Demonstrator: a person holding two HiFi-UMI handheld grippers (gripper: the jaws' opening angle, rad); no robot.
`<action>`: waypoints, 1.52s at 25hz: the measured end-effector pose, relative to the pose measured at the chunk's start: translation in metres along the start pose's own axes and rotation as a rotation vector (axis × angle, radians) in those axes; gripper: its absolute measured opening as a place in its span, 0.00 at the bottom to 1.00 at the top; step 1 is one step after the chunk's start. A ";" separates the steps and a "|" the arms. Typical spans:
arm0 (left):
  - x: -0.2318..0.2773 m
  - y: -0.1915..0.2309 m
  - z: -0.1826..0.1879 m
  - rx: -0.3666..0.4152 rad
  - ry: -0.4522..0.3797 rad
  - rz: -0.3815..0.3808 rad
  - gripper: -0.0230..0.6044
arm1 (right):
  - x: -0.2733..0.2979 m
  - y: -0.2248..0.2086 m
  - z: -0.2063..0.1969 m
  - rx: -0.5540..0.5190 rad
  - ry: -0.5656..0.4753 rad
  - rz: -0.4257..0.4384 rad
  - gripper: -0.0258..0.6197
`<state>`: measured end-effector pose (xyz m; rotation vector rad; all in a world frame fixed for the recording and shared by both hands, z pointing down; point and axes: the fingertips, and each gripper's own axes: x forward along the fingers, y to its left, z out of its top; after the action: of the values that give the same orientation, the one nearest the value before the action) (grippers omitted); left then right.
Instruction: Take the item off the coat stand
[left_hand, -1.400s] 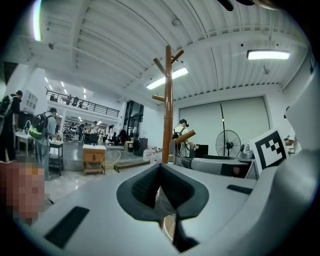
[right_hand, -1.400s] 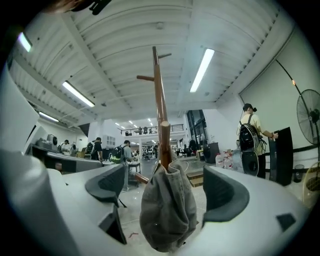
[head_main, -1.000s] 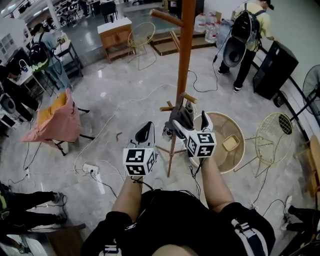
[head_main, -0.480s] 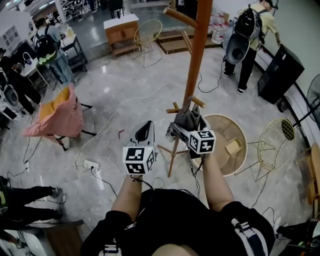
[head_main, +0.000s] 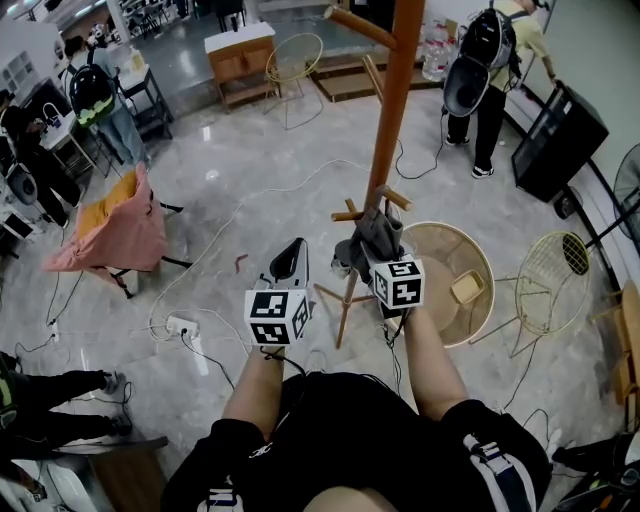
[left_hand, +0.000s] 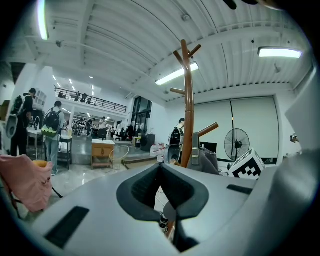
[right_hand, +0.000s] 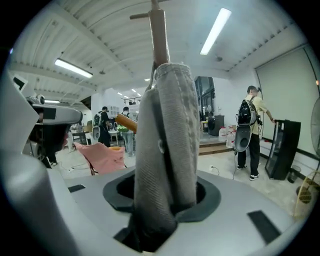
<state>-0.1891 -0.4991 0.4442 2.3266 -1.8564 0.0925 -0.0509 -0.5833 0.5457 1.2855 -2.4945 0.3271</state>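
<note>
A tall wooden coat stand rises in front of me, and a grey cloth item hangs from one of its low pegs. My right gripper reaches in at that peg. Its jaws have just been closing, and the grey item now fills the gap between them, pinched by the pads. In the right gripper view the stand's pole shows above the cloth. My left gripper hovers shut and empty to the left of the stand. The left gripper view shows the stand and the item ahead to the right.
A round wicker seat and a yellow wire chair stand right of the stand's base. A chair draped in pink cloth is at the left. Cables and a power strip lie on the floor. A person with a backpack stands beyond.
My right gripper has sunk a little and its wide-open jaws have closed on the grey item. The left gripper has stayed nearly where it was.
</note>
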 end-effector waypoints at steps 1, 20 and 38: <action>-0.001 -0.001 0.000 0.001 -0.002 0.000 0.06 | -0.003 -0.002 0.000 -0.018 0.001 -0.022 0.31; -0.023 -0.034 -0.005 -0.001 -0.010 -0.029 0.06 | -0.091 -0.008 0.063 -0.049 -0.230 -0.140 0.13; -0.024 -0.115 -0.020 0.005 0.013 -0.139 0.06 | -0.200 -0.077 0.051 0.046 -0.350 -0.355 0.15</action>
<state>-0.0819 -0.4479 0.4499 2.4435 -1.6841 0.0950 0.1129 -0.4947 0.4271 1.9085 -2.4656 0.0777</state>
